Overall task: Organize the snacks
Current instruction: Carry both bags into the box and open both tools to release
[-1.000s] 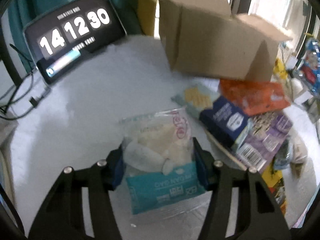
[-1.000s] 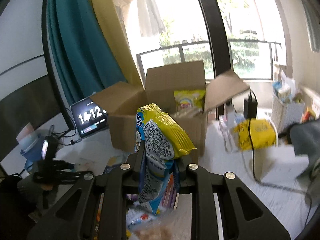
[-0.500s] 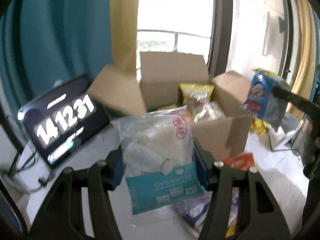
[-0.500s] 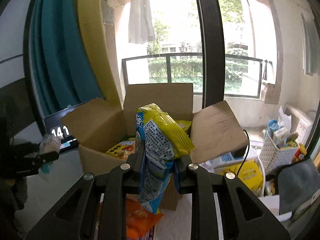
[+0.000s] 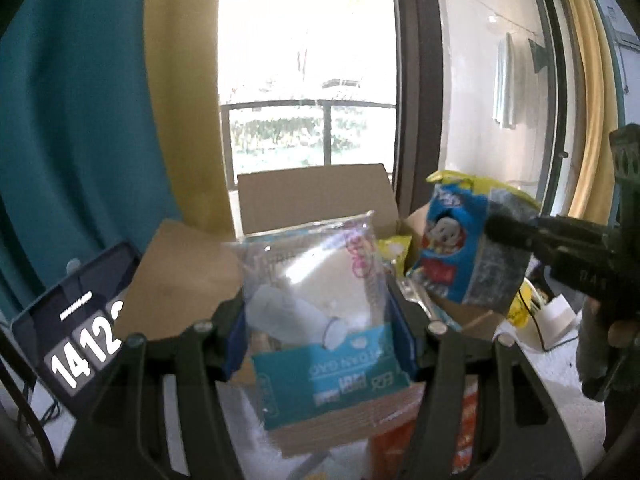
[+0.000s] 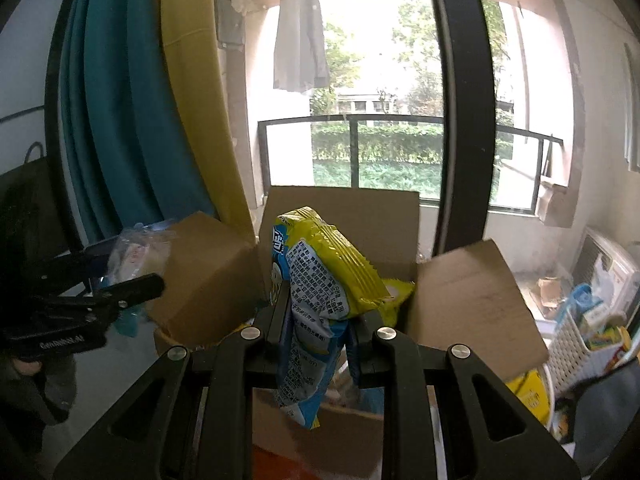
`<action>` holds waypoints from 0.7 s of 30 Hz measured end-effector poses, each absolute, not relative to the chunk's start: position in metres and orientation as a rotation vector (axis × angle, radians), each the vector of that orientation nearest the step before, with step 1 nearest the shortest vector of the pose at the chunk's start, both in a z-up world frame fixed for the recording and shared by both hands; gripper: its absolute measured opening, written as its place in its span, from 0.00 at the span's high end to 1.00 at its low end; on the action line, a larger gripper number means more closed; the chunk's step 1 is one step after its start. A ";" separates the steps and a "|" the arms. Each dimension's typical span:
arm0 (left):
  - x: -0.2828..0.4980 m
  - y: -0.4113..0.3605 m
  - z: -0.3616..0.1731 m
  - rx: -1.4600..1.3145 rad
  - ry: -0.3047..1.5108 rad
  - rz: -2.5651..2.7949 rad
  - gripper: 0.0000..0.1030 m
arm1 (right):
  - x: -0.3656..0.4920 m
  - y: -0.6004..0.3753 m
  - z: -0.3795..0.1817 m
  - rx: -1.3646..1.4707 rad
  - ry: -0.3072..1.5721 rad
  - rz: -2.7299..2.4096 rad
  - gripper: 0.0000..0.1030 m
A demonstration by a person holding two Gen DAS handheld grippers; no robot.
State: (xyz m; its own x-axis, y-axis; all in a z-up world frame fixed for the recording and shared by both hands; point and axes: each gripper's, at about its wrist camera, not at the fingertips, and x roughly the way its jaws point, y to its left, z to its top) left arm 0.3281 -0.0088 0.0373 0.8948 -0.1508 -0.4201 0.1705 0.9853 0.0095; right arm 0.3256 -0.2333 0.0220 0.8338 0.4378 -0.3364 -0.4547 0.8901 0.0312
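Snacks in transit: I am gripping clear cake pouch [image 5: 320,300] in left gripper [image 5: 320,320], yellow-blue packet [image 6: 316,300] in right gripper [image 6: 320,332], both near open cardboard box [image 6: 344,216], for dropping in.

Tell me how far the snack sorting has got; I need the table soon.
Partly done: a yellow pack already lies in the open cardboard box. In hand: the left claw grips a clear bag with a teal label, the right claw a yellow-and-blue snack bag, both held at the box. Left: an orange packet and possibly more in front of the box.
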 end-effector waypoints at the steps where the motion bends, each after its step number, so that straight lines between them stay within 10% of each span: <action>1: 0.333 -0.009 0.037 0.054 0.428 -0.161 0.42 | 0.330 -0.230 0.022 -0.047 0.346 0.475 0.77; 21: 0.428 -0.007 0.019 -0.011 0.511 -0.126 0.39 | 0.412 -0.179 0.014 0.015 0.416 0.492 0.77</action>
State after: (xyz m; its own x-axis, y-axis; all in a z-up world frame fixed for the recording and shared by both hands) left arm 0.4281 -0.0066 0.0193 0.8647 -0.1231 -0.4870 0.1174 0.9922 -0.0424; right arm 0.4122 -0.1790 0.0144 0.7994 0.4619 -0.3842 -0.4558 0.8829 0.1132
